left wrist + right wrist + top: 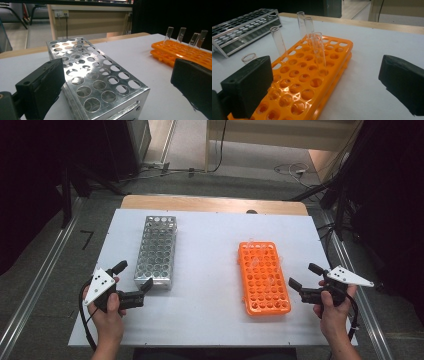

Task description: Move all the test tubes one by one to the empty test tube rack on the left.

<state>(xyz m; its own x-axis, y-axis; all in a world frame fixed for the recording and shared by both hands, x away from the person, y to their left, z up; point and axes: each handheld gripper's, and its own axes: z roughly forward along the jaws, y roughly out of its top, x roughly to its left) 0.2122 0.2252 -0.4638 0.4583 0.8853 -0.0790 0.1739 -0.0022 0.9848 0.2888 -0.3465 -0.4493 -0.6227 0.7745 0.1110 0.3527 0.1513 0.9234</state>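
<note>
While both grippers wait at the near edge, the bench (pixel 210 320) carries two racks, well apart on its white top. A wooden strip runs along its far edge.

On the left half lies the steel rack (pixel 156 251), long side running from near to far, its holes showing nothing in them. Its near end sits just beside the left gripper (pixel 133 281); in the left gripper view that rack (pixel 95 80) lies partly between the two black jaws, with one jaw in front of its side. Whether that jaw touches the steel cannot be told.

On the right half lies the orange rack (pixel 263 277), also lengthwise, its near end close to the bench's near edge. Clear glass tubes (pixel 318 51) stand in its holes, upright or slightly tilted, mostly toward the far end.

Each gripper is held in one hand, left hand (pixel 109 312) near the near-left corner, right hand (pixel 332 307) near the near-right corner. The right gripper (pixel 305 276) points at the orange rack's right side, apart from it.

Both sets of jaws stand wide open and grip nothing.
</note>
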